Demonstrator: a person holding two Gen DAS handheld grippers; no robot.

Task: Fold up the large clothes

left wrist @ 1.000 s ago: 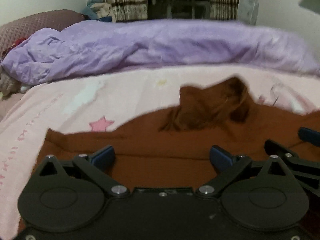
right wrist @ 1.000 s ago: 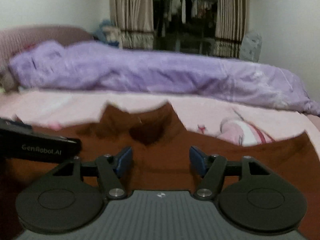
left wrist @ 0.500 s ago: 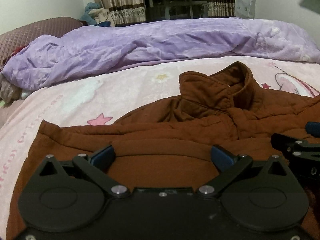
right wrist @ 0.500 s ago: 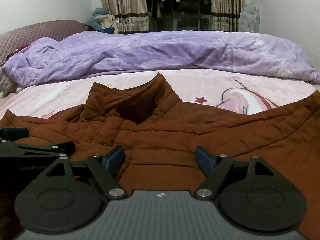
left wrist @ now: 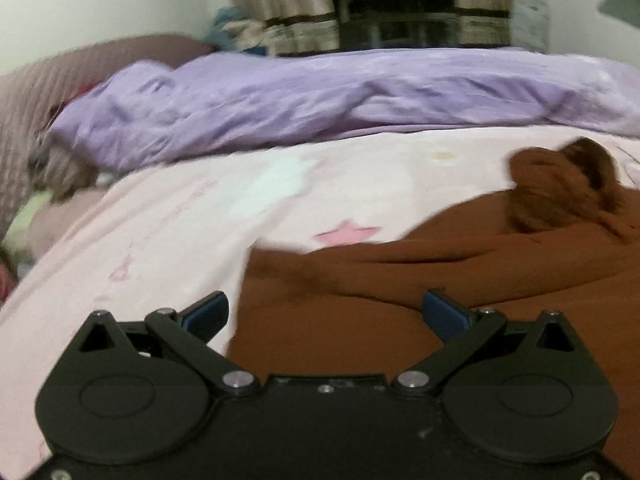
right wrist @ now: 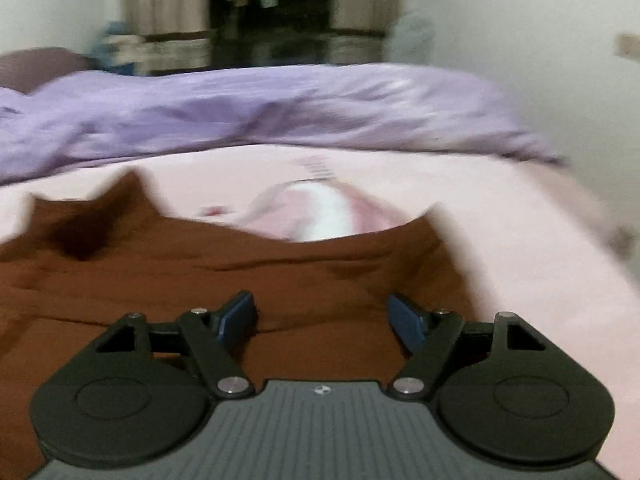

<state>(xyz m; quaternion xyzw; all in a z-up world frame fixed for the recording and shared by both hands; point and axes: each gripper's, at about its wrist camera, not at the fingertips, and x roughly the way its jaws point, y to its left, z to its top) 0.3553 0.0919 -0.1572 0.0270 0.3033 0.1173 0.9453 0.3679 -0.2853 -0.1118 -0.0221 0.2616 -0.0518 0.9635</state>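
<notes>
Brown padded jacket (left wrist: pixel 460 288): spread flat on pink printed bedsheet (left wrist: pixel 200 216), collar (left wrist: pixel 560 188) raised at its far edge. Left gripper (left wrist: pixel 326 314): jaws wide apart, nothing between them, above the jacket's left edge (one fingertip over bare sheet). Right gripper (right wrist: pixel 322 318): jaws have just been closing slightly yet stand wide, empty, above the jacket's right part. Purple duvet (right wrist: pixel 248 108): bunched along the far side. Both views blurred.

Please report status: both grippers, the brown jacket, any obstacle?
Left gripper open, right gripper open, both empty. Brown jacket spread on pink sheet, unfolded. No obstacle.
</notes>
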